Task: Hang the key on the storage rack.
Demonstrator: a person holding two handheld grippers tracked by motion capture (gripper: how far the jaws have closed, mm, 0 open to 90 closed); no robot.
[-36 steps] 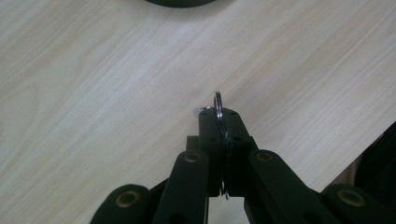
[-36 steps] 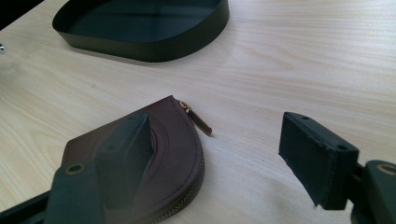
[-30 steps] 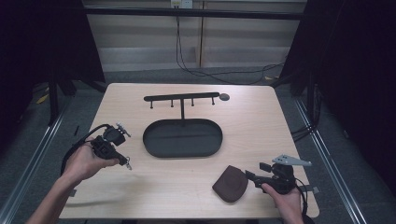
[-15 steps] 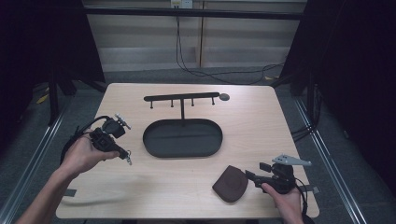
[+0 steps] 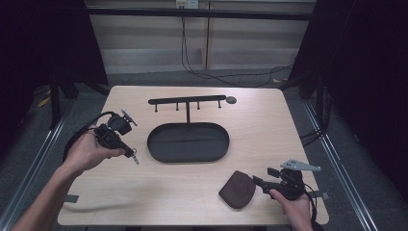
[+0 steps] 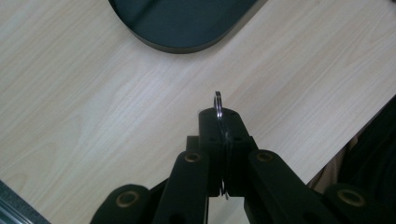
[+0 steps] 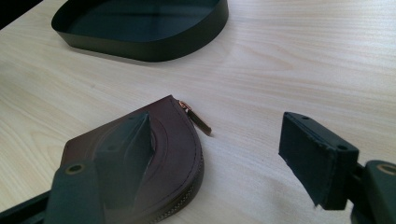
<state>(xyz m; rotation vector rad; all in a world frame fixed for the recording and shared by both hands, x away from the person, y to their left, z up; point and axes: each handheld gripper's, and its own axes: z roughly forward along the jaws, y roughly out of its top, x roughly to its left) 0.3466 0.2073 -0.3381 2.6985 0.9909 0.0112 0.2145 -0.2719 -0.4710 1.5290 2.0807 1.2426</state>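
My left gripper (image 5: 129,153) hangs above the table's left side, tilted down toward the tray. Its jaws are shut on a thin metal key ring (image 6: 218,100), which stands edge-on out of the tips of that gripper (image 6: 219,117). A brown zip pouch (image 5: 237,189) lies flat near the front right edge. My right gripper (image 5: 259,183) rests low on the table just right of it and is open. In the right gripper view, one jaw of this gripper (image 7: 219,154) reaches over the pouch (image 7: 175,140) and the other stands over bare wood.
A black oval tray (image 5: 155,149) sits mid-table, with its wall (image 7: 154,50) beyond the pouch. Behind it stands a black rack (image 5: 187,102) with several hooks, and a small grey disc (image 5: 231,100) lies at its right end. The front table edge runs close to the right hand.
My left hand has lifted with the ring and drifted a little toward the far side of the table. The right gripper and the pouch have stayed where they were.
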